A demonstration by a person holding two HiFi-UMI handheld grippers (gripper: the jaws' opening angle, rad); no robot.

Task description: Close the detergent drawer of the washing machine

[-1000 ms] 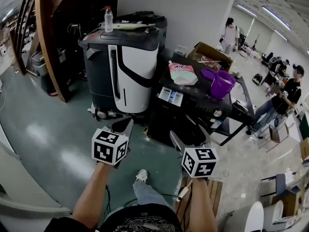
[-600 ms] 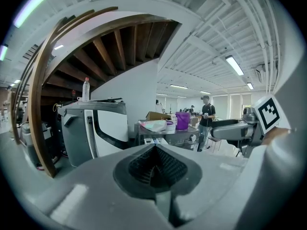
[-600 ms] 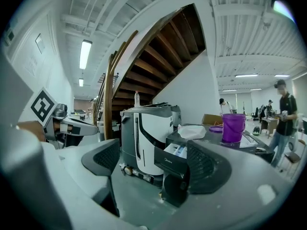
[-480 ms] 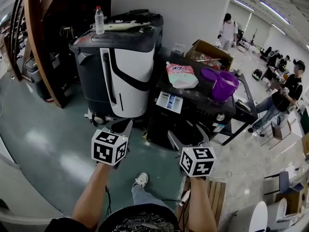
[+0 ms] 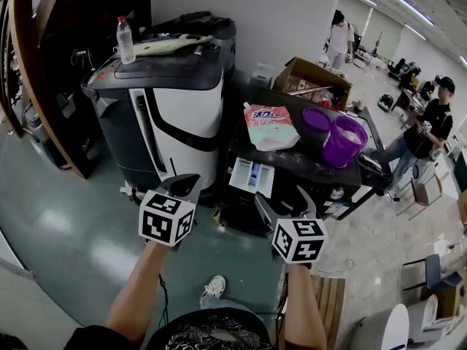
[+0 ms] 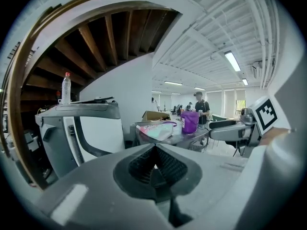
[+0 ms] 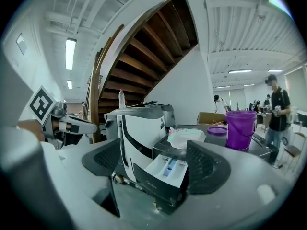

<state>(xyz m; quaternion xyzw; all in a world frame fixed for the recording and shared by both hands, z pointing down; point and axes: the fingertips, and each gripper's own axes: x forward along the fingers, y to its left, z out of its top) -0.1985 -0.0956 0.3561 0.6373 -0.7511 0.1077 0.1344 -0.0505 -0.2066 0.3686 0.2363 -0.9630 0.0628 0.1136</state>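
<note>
Both forearms stretch forward side by side. The left gripper (image 5: pixel 187 184) is pinched together on nothing. The right gripper (image 5: pixel 284 201) gapes wide, aimed at the pulled-out detergent drawer (image 5: pixel 252 176) at the washing machine's (image 5: pixel 295 165) front, not touching it.

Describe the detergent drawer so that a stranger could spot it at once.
Find the tall black-and-white machine with a water bottle on top; right of it in the head view stands a low dark washing machine bearing a detergent pouch and a purple bucket. The detergent drawer juts open from its upper front: the only white tray there, with a blue insert.
</note>
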